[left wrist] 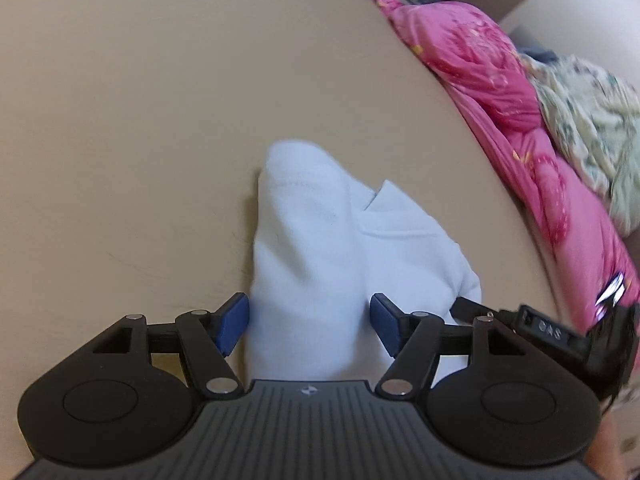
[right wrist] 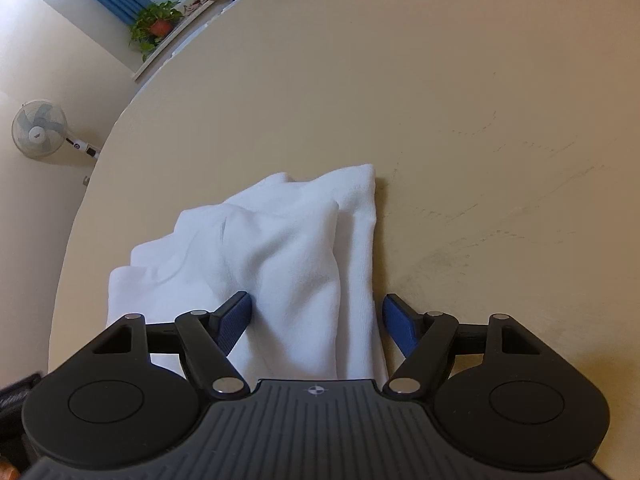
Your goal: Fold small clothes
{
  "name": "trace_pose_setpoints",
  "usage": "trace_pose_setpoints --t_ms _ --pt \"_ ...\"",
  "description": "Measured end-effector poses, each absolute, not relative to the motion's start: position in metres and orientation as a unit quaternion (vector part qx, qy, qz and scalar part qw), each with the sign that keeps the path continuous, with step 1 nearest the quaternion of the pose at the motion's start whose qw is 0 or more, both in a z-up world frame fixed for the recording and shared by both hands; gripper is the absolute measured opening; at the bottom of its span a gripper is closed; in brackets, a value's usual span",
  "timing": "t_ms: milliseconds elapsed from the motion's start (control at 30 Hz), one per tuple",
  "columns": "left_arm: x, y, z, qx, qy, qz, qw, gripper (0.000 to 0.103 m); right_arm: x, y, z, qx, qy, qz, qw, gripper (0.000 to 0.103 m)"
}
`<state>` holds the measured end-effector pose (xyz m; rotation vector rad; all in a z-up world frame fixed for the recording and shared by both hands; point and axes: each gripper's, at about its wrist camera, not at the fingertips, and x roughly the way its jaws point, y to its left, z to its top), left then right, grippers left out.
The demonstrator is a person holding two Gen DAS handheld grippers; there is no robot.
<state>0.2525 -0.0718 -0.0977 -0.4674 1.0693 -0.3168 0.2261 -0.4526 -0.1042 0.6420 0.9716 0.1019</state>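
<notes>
Both hand-held grippers, left (left wrist: 308, 324) and right (right wrist: 316, 324), gape, straddling white garment (left wrist: 316, 240) stretching lengthwise away.

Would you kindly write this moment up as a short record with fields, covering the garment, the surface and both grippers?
garment: white cloth, partly folded, layers overlapping
surface: beige table, cloth lying on it
left gripper: open, pads either side of the cloth
right gripper: open, cloth between the pads
nearby: pink bedding past the table edge; potted plant on a sill; wall fan
</notes>
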Motion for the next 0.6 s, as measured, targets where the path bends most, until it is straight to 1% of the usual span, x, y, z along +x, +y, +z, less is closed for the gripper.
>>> trace_pose_setpoints --t_ms 33,67,100,133,167,200,267,367,467,533,600 --pt "0.255 -0.071 -0.101 -0.227 0.503 -0.147 0.821 0.072 0.225 -0.453 -0.104 0.305 0.455 0.046 0.835 0.073" --pt "0.257 -0.073 -0.104 -0.227 0.494 -0.144 0.827 0.07 0.224 -0.453 -0.104 0.31 0.451 0.044 0.836 0.065" --pt "0.26 -0.075 -0.102 -0.222 0.486 -0.141 0.833 0.056 0.221 -0.454 -0.105 0.318 0.448 0.044 0.835 0.052" --pt "0.262 -0.076 -0.1 -0.213 0.482 -0.139 0.838 0.045 0.223 -0.453 -0.107 0.331 0.444 0.045 0.832 0.039" --pt "0.265 -0.075 -0.099 -0.212 0.483 -0.144 0.838 0.036 0.223 -0.452 -0.109 0.341 0.441 0.047 0.829 0.035" --pt "0.266 -0.072 -0.096 -0.217 0.481 -0.148 0.836 0.031 0.222 -0.45 -0.109 0.346 0.436 0.048 0.83 0.029" --pt "0.261 -0.06 -0.081 -0.217 0.468 -0.161 0.841 0.028 0.219 -0.444 -0.106 0.346 0.424 0.043 0.836 0.027" --pt "0.257 -0.04 -0.049 -0.18 0.434 -0.163 0.867 0.028 0.217 -0.43 -0.094 0.365 0.397 0.063 0.84 0.024" --pt "0.256 -0.005 -0.015 -0.169 0.406 -0.159 0.884 0.028 0.221 -0.401 -0.075 0.367 0.367 0.104 0.848 0.023" --pt "0.263 0.021 0.008 -0.164 0.386 -0.146 0.896 0.028 0.228 -0.377 -0.062 0.366 0.351 0.131 0.852 0.023" --pt "0.275 0.046 0.027 -0.163 0.376 -0.126 0.904 0.034 0.241 -0.352 -0.051 0.362 0.339 0.158 0.854 0.025"
